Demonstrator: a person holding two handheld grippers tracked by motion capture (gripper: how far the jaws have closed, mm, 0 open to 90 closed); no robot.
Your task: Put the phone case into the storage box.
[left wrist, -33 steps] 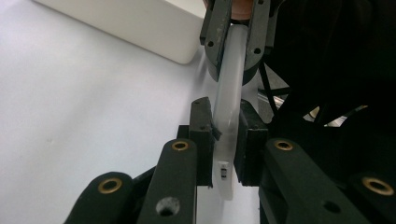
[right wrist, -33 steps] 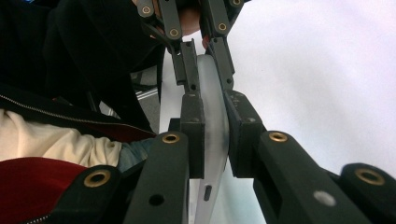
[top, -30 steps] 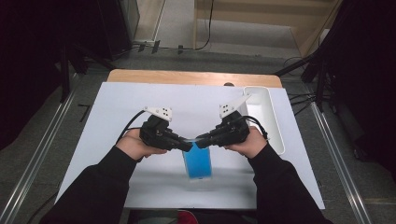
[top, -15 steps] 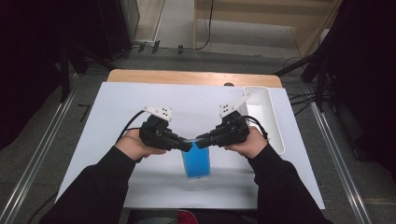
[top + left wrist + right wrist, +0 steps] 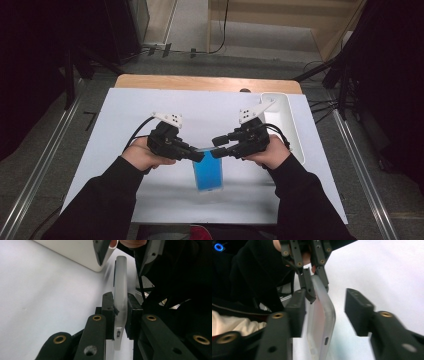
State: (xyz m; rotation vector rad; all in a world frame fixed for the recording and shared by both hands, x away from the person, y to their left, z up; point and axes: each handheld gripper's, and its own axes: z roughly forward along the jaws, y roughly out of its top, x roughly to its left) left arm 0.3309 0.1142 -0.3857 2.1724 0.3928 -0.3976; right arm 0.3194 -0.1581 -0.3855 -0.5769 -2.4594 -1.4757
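Observation:
A phone (image 5: 208, 173) with a bright blue screen and a frosted clear case is held up off the white table sheet (image 5: 120, 112), top edge raised. My left gripper (image 5: 196, 156) is shut on its upper left edge; in the left gripper view the pads (image 5: 109, 312) clamp the case (image 5: 120, 285) from both sides. My right gripper (image 5: 218, 147) is at the upper right edge. Its jaws have just been opening, and in the right gripper view the phone (image 5: 323, 315) stands between the parted pads (image 5: 357, 310), close to the left one. The left gripper (image 5: 312, 288) grips the far end.
A long white tray (image 5: 288, 125) lies at the sheet's right edge, just beyond my right hand, and also appears as the white tray (image 5: 75, 252) in the left gripper view. The wooden table edge (image 5: 200, 82) runs along the back. Both sleeves come in from the bottom.
My right gripper's jaws have parted and let go of the phone's edge. Both hands and the phone have stayed where they were.

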